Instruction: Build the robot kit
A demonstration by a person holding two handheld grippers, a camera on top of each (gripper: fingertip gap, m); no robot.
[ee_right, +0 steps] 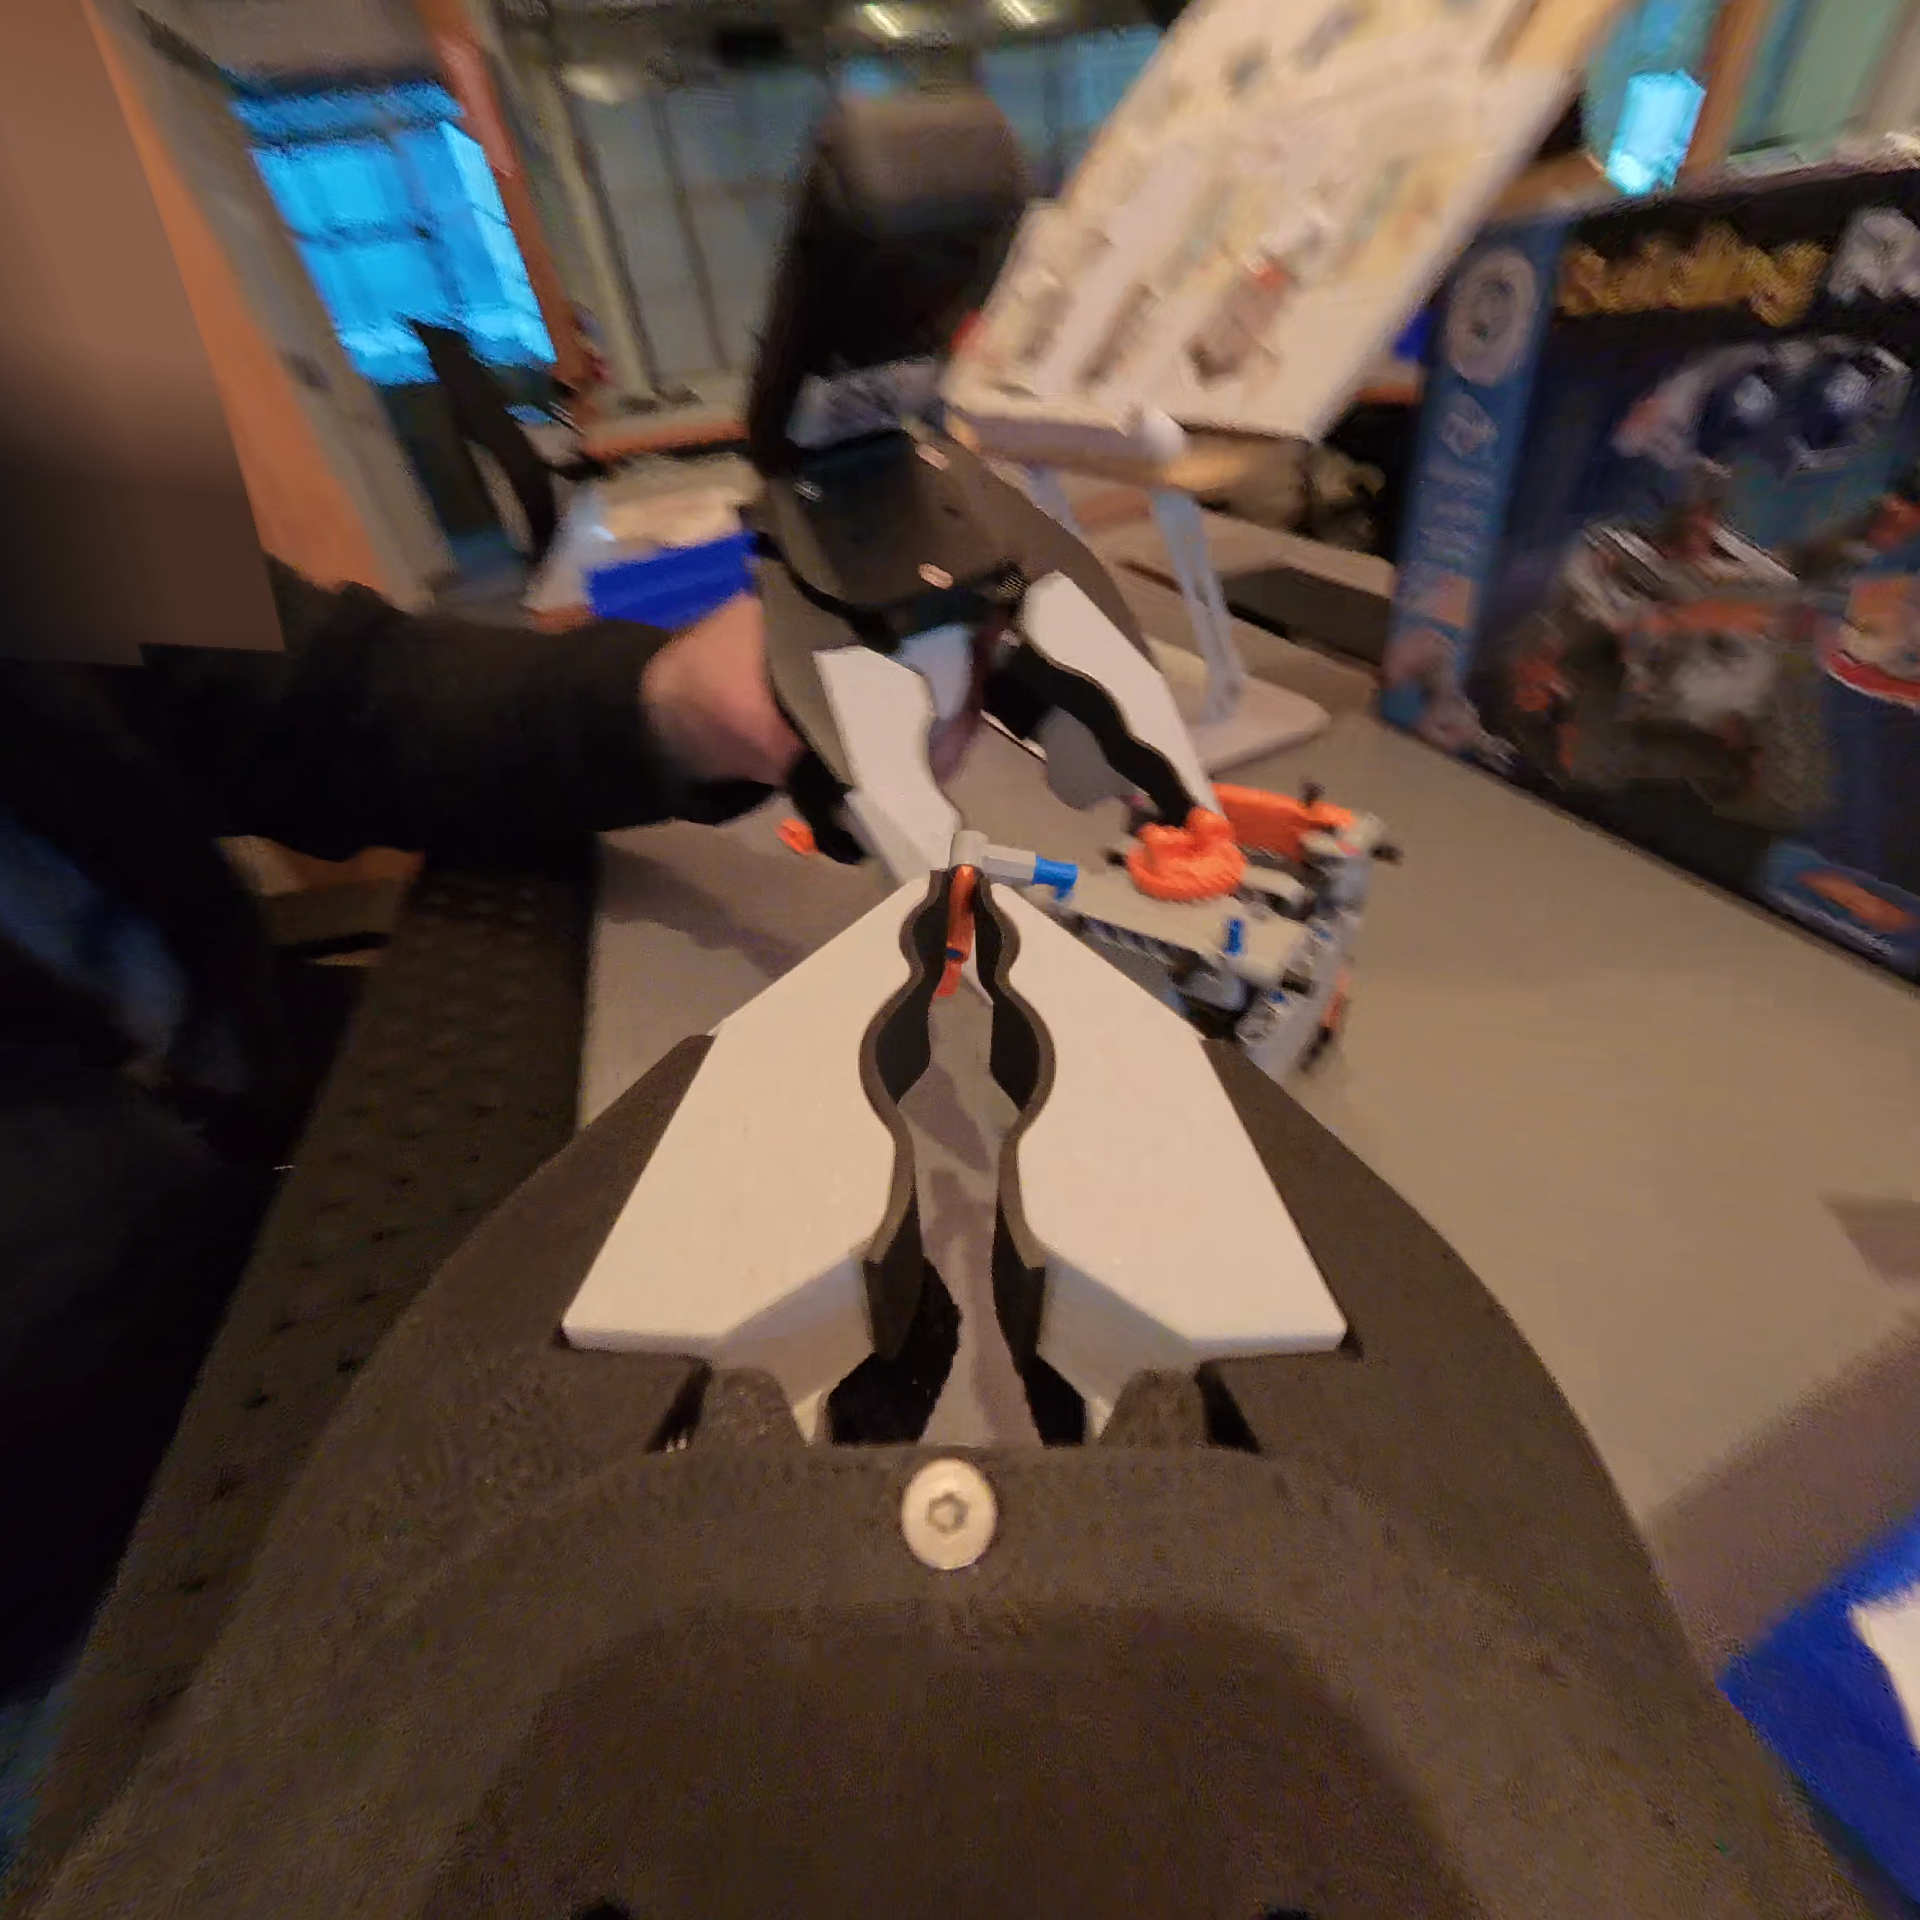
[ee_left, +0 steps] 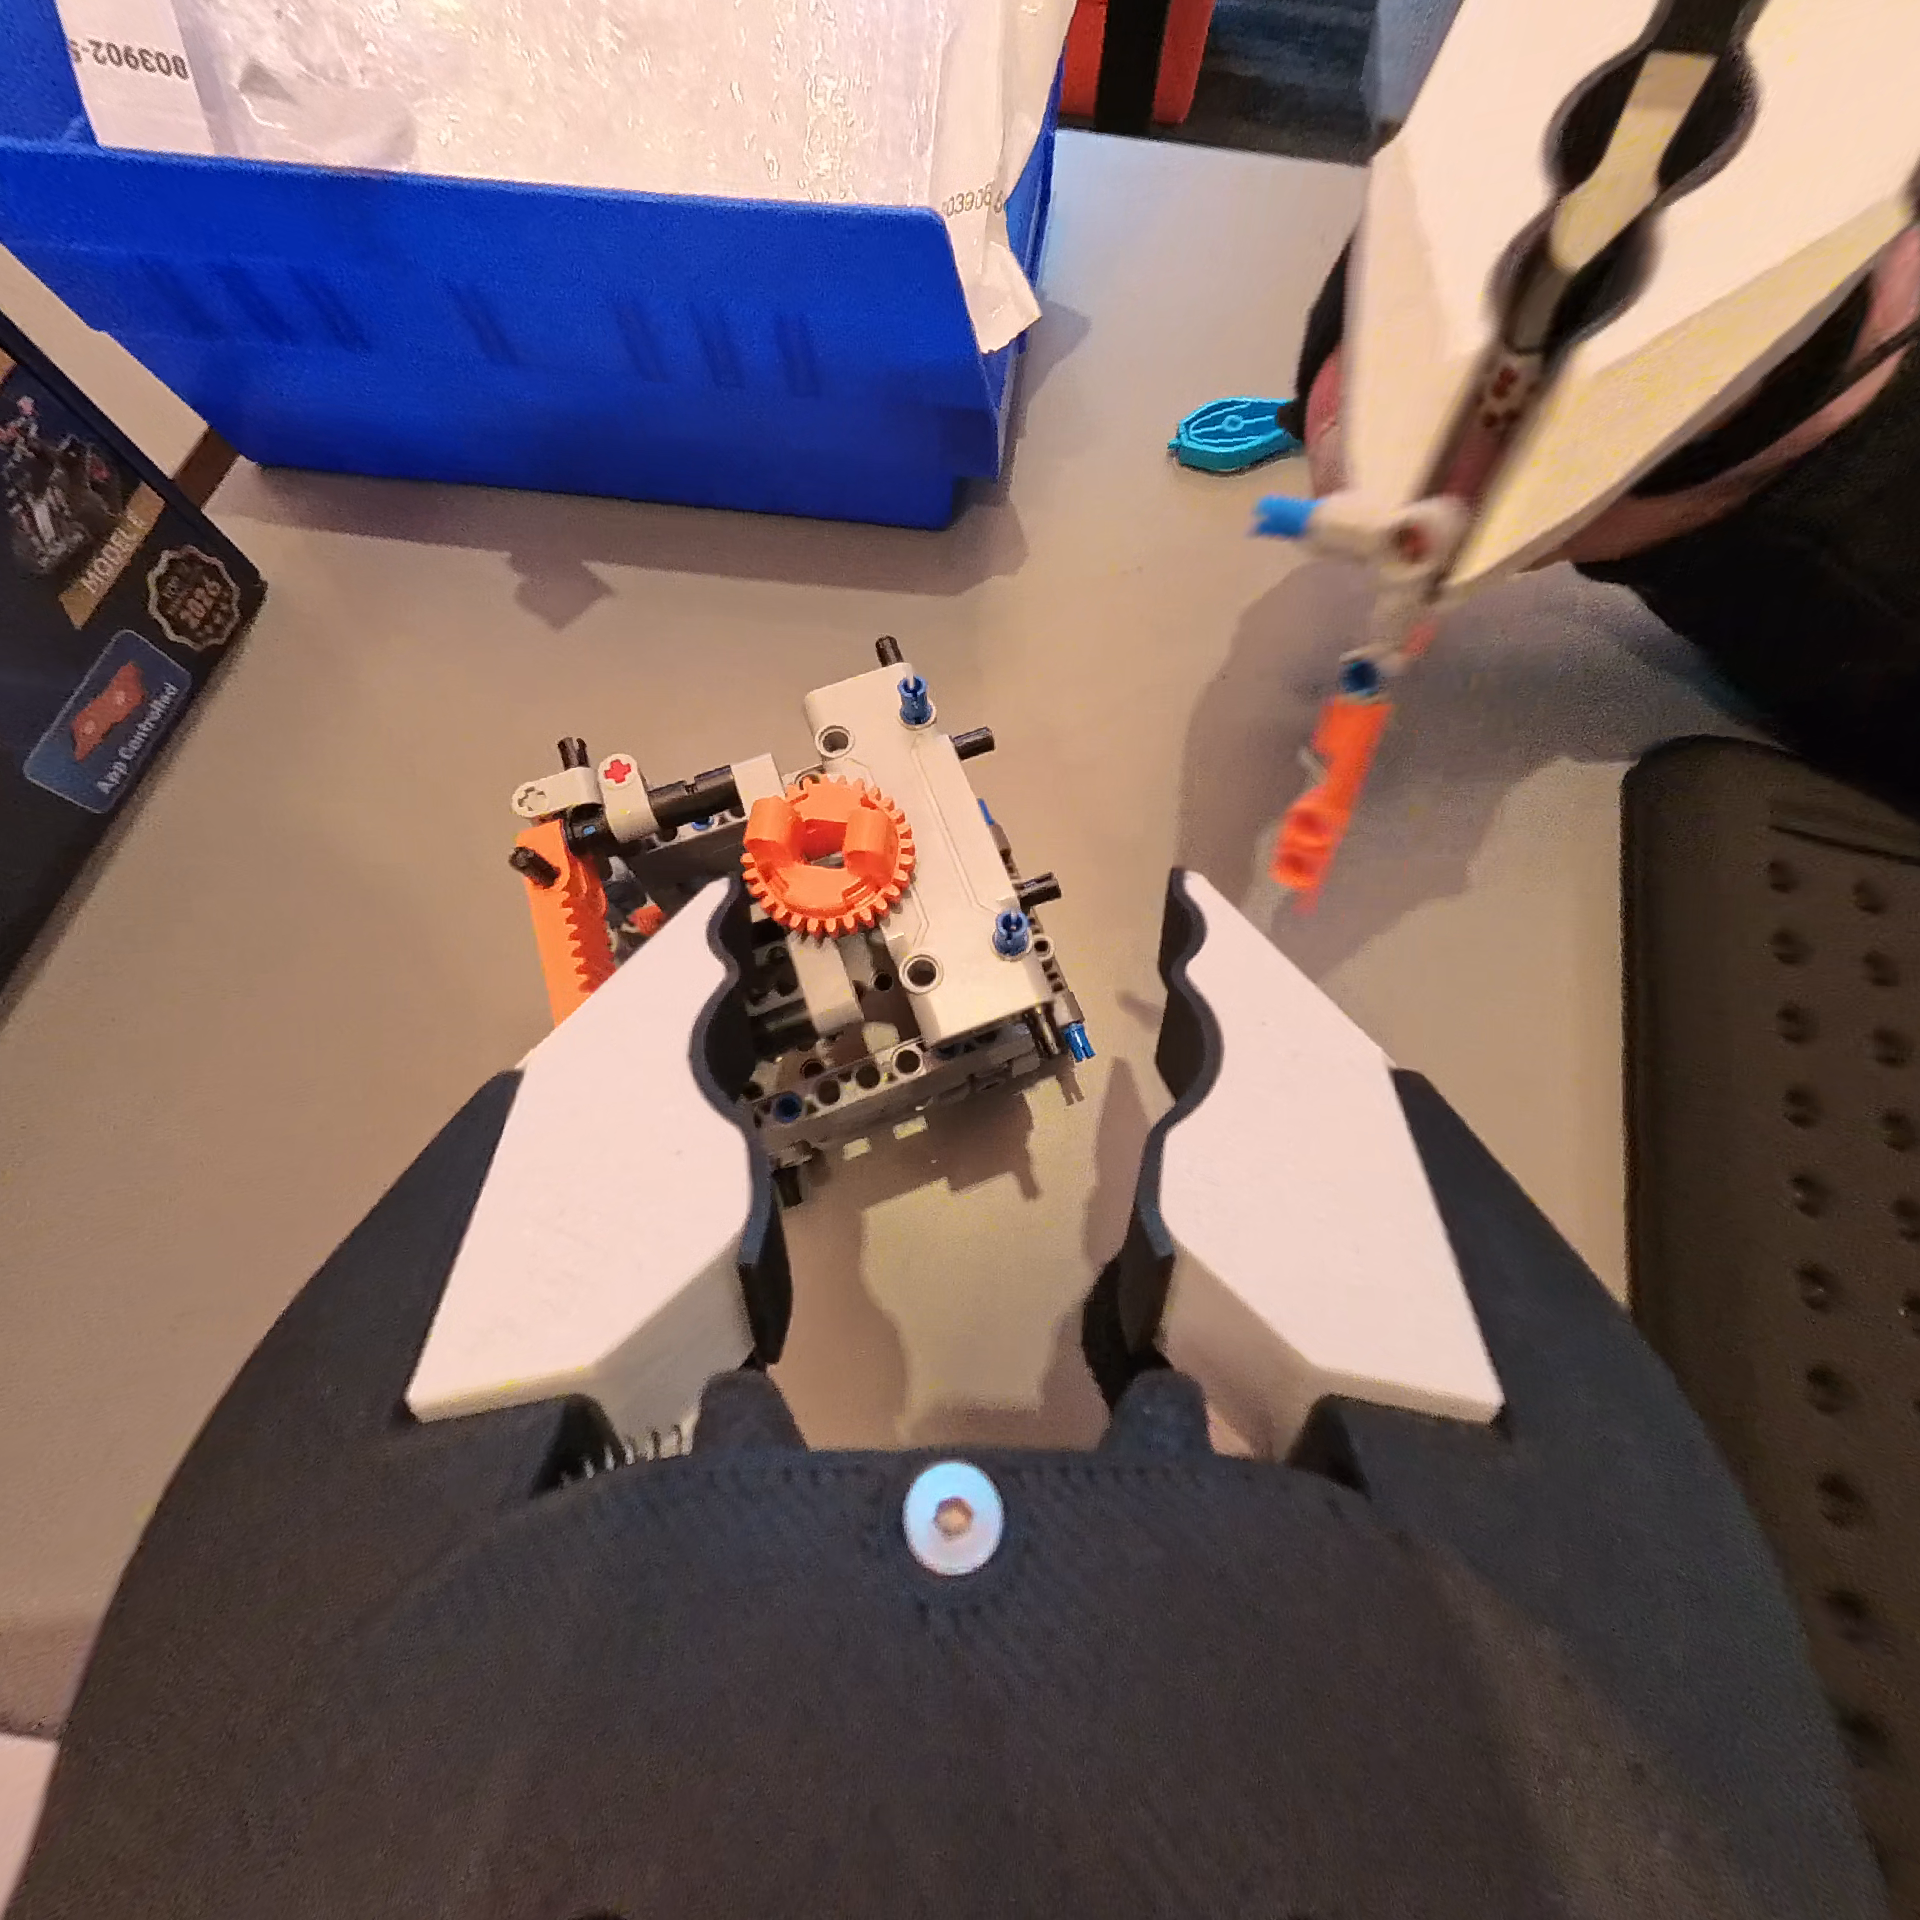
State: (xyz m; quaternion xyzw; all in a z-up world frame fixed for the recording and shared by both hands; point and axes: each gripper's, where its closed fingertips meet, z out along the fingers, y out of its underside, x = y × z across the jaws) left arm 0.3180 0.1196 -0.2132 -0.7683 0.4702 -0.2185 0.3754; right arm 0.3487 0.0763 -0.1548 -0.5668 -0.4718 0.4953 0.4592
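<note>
A grey brick-built assembly [ee_left: 831, 935] sat on the grey tabletop [ee_left: 364, 1039], topped by an orange gear [ee_left: 828, 854] and flanked by an orange toothed rack [ee_left: 569, 940] on its left side. Bare table lay open in front of it and to its right, while a blue bin [ee_left: 520, 343] lined with a white plastic bag [ee_left: 623, 83] closed off the far side, and the corner of a dark printed box [ee_left: 94, 665] crowded the left edge. A small teal piece [ee_left: 1231, 426] lay apart near the bin's corner, and a black perforated mat [ee_left: 1787, 1143] ran along the table's right side.

The left gripper [ee_left: 945, 904] hung just above the assembly with its jaws spread wide, gripping nothing; its left fingertip overlapped the model's near left corner (whether it touched, I could not tell).

The right gripper [ee_right: 961, 883] had its jaws pressed together on a slim linkage piece [ee_right: 961, 935], orange at one end with a white connector and blue pin [ee_right: 1055, 871] sticking out past the tips. It hovered in the air to the right of the assembly, well clear of the tabletop. Beyond, an instruction booklet [ee_right: 1247, 208] leaned on a white stand [ee_right: 1195, 582], blurred by motion
</note>
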